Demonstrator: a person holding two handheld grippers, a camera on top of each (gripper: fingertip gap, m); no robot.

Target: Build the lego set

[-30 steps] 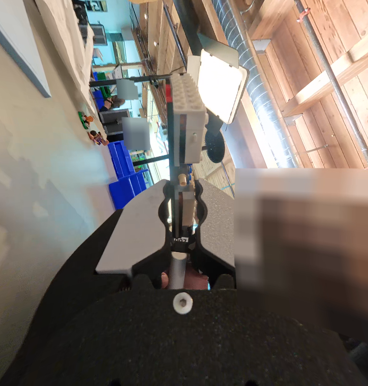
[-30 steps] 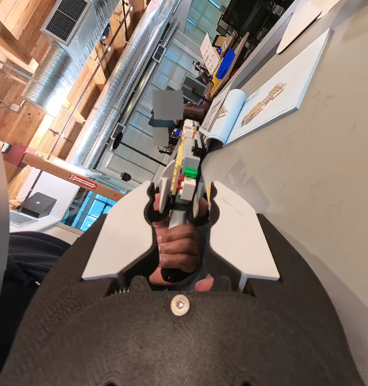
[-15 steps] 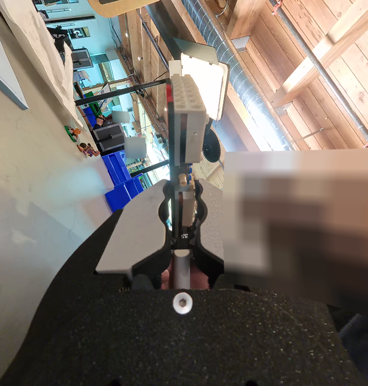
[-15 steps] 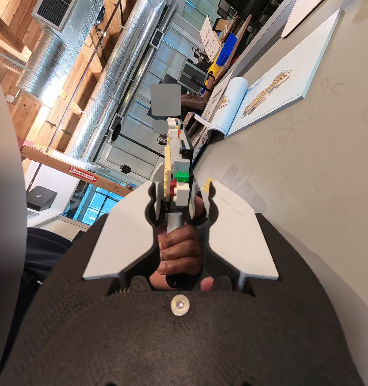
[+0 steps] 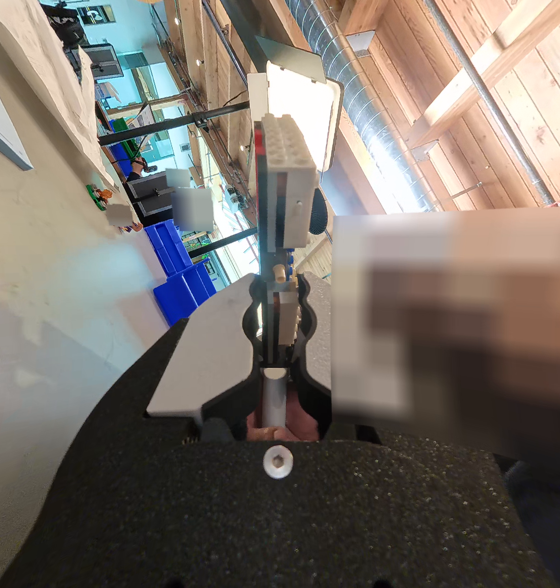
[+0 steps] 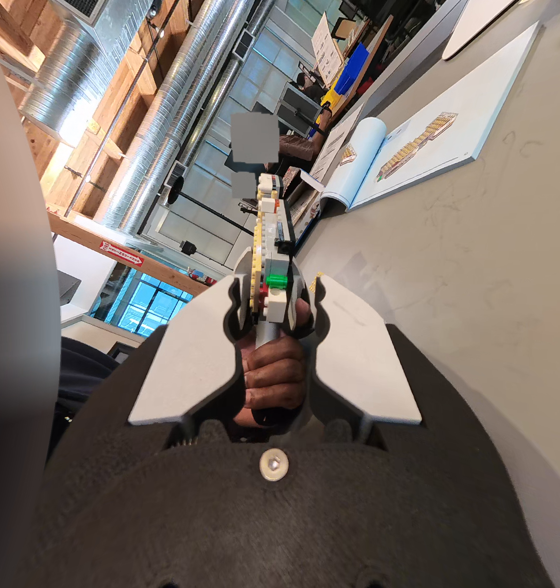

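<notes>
Left side first. The left gripper point(image 5: 280, 286) is clamped on the bottom end of a brick build point(image 5: 296, 203), a tall black, white and grey stack. One pad is on the black plate and the other on the studs. The build is up in the air, off the bench point(image 5: 49, 286), with most of its length sticking out past the fingertips. My take is that with that much overhang you want a square, even squeeze low on the stack, or it'll pivot.

The right gripper point(image 6: 275, 283) has its fingers spread around the near end of a brick build point(image 6: 273, 232). There's daylight between the right pad and the bricks, so it isn't gripping anything. A hand point(image 6: 272, 375) shows through the gap.

Only the left view shows the blue bins point(image 5: 180, 280) past the bench's far edge, the little figures point(image 5: 99, 195) near that edge, and the light panel point(image 5: 299, 105) overhead. Only the right view shows the yellow plate, the green piece, and an open booklet point(image 6: 415, 149) lying toward the bench's far edge. I can't tell if both views show the same build.
</notes>
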